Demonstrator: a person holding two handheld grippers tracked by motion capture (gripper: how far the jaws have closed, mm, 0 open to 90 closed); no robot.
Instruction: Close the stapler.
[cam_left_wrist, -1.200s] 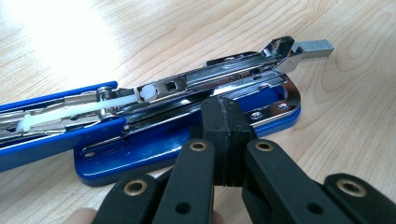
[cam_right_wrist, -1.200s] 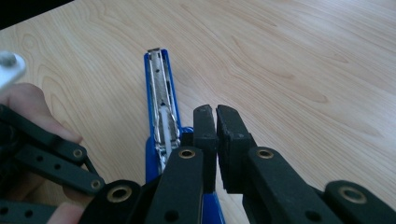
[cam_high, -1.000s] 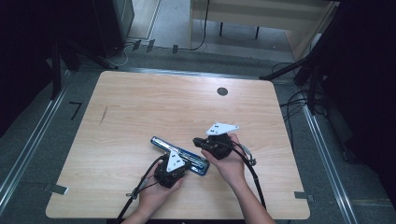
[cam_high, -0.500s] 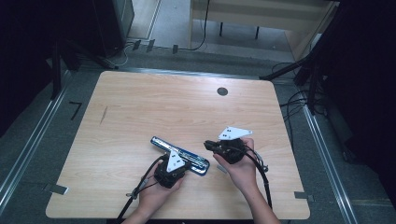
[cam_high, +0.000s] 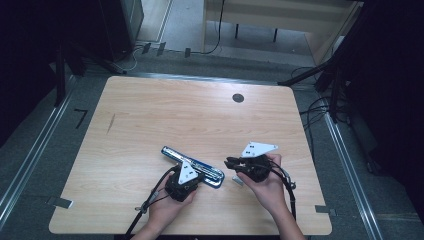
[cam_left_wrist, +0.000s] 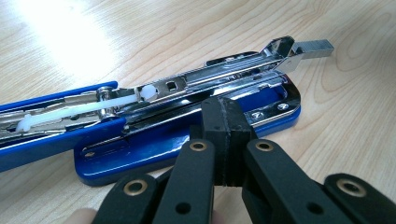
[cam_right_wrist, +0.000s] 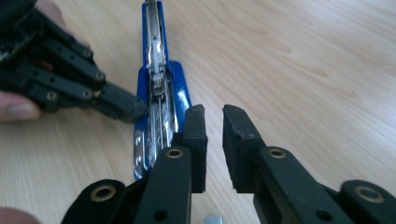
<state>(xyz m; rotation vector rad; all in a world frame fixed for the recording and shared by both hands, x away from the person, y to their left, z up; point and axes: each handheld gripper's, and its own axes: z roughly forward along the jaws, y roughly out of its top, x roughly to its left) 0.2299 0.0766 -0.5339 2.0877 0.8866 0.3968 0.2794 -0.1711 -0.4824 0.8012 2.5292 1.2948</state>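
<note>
A blue stapler (cam_high: 172, 153) lies opened flat on the wooden table, its chrome magazine (cam_left_wrist: 205, 84) exposed. My left gripper (cam_high: 196, 173) is shut with nothing between its pads. In the left gripper view its tip (cam_left_wrist: 226, 108) rests against the stapler's (cam_left_wrist: 154, 140) base rail, and in the right gripper view the left gripper (cam_right_wrist: 135, 109) touches the stapler (cam_right_wrist: 161, 79) from the side. My right gripper (cam_high: 228, 162) hovers just right of the stapler's end. Its jaws (cam_right_wrist: 214, 116) have just been opening and stand slightly apart, holding nothing. A small grey staple strip (cam_high: 237, 181) lies on the table under it.
A black round grommet (cam_high: 238, 98) sits in the table top at the far right. The table's front edge (cam_high: 200, 233) runs close behind both hands. Cables (cam_high: 320, 107) and dark stands crowd the floor on the right.
My right gripper has drawn back to the right, away from the stapler's end, and its jaws have parted a little. The left gripper and the stapler have stayed put.
</note>
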